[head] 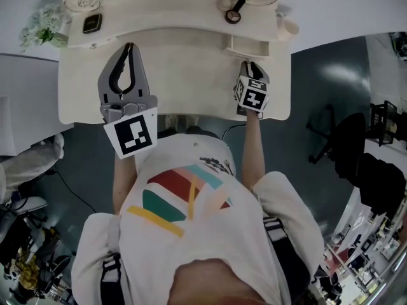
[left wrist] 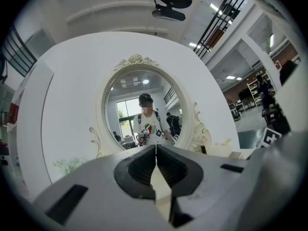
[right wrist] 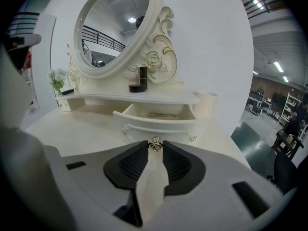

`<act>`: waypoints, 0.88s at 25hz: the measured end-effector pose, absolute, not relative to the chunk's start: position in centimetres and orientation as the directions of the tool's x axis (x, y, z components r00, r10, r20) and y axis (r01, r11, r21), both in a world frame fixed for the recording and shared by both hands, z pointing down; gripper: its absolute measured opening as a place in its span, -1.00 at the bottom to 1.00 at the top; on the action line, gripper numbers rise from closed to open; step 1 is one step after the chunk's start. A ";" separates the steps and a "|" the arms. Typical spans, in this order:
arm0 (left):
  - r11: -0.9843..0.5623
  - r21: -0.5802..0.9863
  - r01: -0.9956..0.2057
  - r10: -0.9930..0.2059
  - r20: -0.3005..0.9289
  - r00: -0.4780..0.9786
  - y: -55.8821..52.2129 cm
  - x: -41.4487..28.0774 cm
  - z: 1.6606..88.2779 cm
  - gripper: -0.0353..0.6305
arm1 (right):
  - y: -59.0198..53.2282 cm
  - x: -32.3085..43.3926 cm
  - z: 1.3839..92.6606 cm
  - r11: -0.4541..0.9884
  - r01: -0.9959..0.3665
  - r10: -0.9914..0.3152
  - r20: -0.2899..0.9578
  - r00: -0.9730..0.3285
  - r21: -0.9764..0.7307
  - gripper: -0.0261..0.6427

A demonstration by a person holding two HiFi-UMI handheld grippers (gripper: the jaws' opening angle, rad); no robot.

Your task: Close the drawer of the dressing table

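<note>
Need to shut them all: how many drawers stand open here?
1: the cream drawer under the right end of the shelf, its metal knob held by the right gripper. Others may be hidden.

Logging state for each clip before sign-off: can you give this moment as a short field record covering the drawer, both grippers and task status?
drawer: open, pulled out below the shelf of the dressing table
right gripper: fingers closed on the drawer knob
left gripper: fingers together, nothing between them, aimed at the oval mirror
other items: white cup at the shelf's right end
task status: drawer not yet closed
</note>
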State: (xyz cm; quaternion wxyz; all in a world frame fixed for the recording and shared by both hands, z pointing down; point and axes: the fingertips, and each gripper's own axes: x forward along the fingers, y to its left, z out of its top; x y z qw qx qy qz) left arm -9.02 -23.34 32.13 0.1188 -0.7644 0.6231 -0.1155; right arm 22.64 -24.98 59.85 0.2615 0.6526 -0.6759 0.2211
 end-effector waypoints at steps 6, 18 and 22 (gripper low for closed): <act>-0.196 -0.325 -0.925 -0.980 0.034 0.196 -23.4 -9.1 32.2 -0.87 | -24.9 22.7 59.8 0.061 -0.996 -0.762 0.648 -0.009 0.059 -0.69; -0.208 -0.325 -0.923 -0.978 0.054 0.202 -23.5 -9.0 32.7 -0.87 | -25.5 22.7 59.0 0.071 -0.995 -0.772 0.635 -0.012 0.067 -0.69; -0.205 -0.319 -0.925 -0.979 0.053 0.199 -23.5 -9.0 32.7 -0.87 | -26.0 22.5 58.6 0.078 -0.995 -0.776 0.631 -0.017 0.069 -0.69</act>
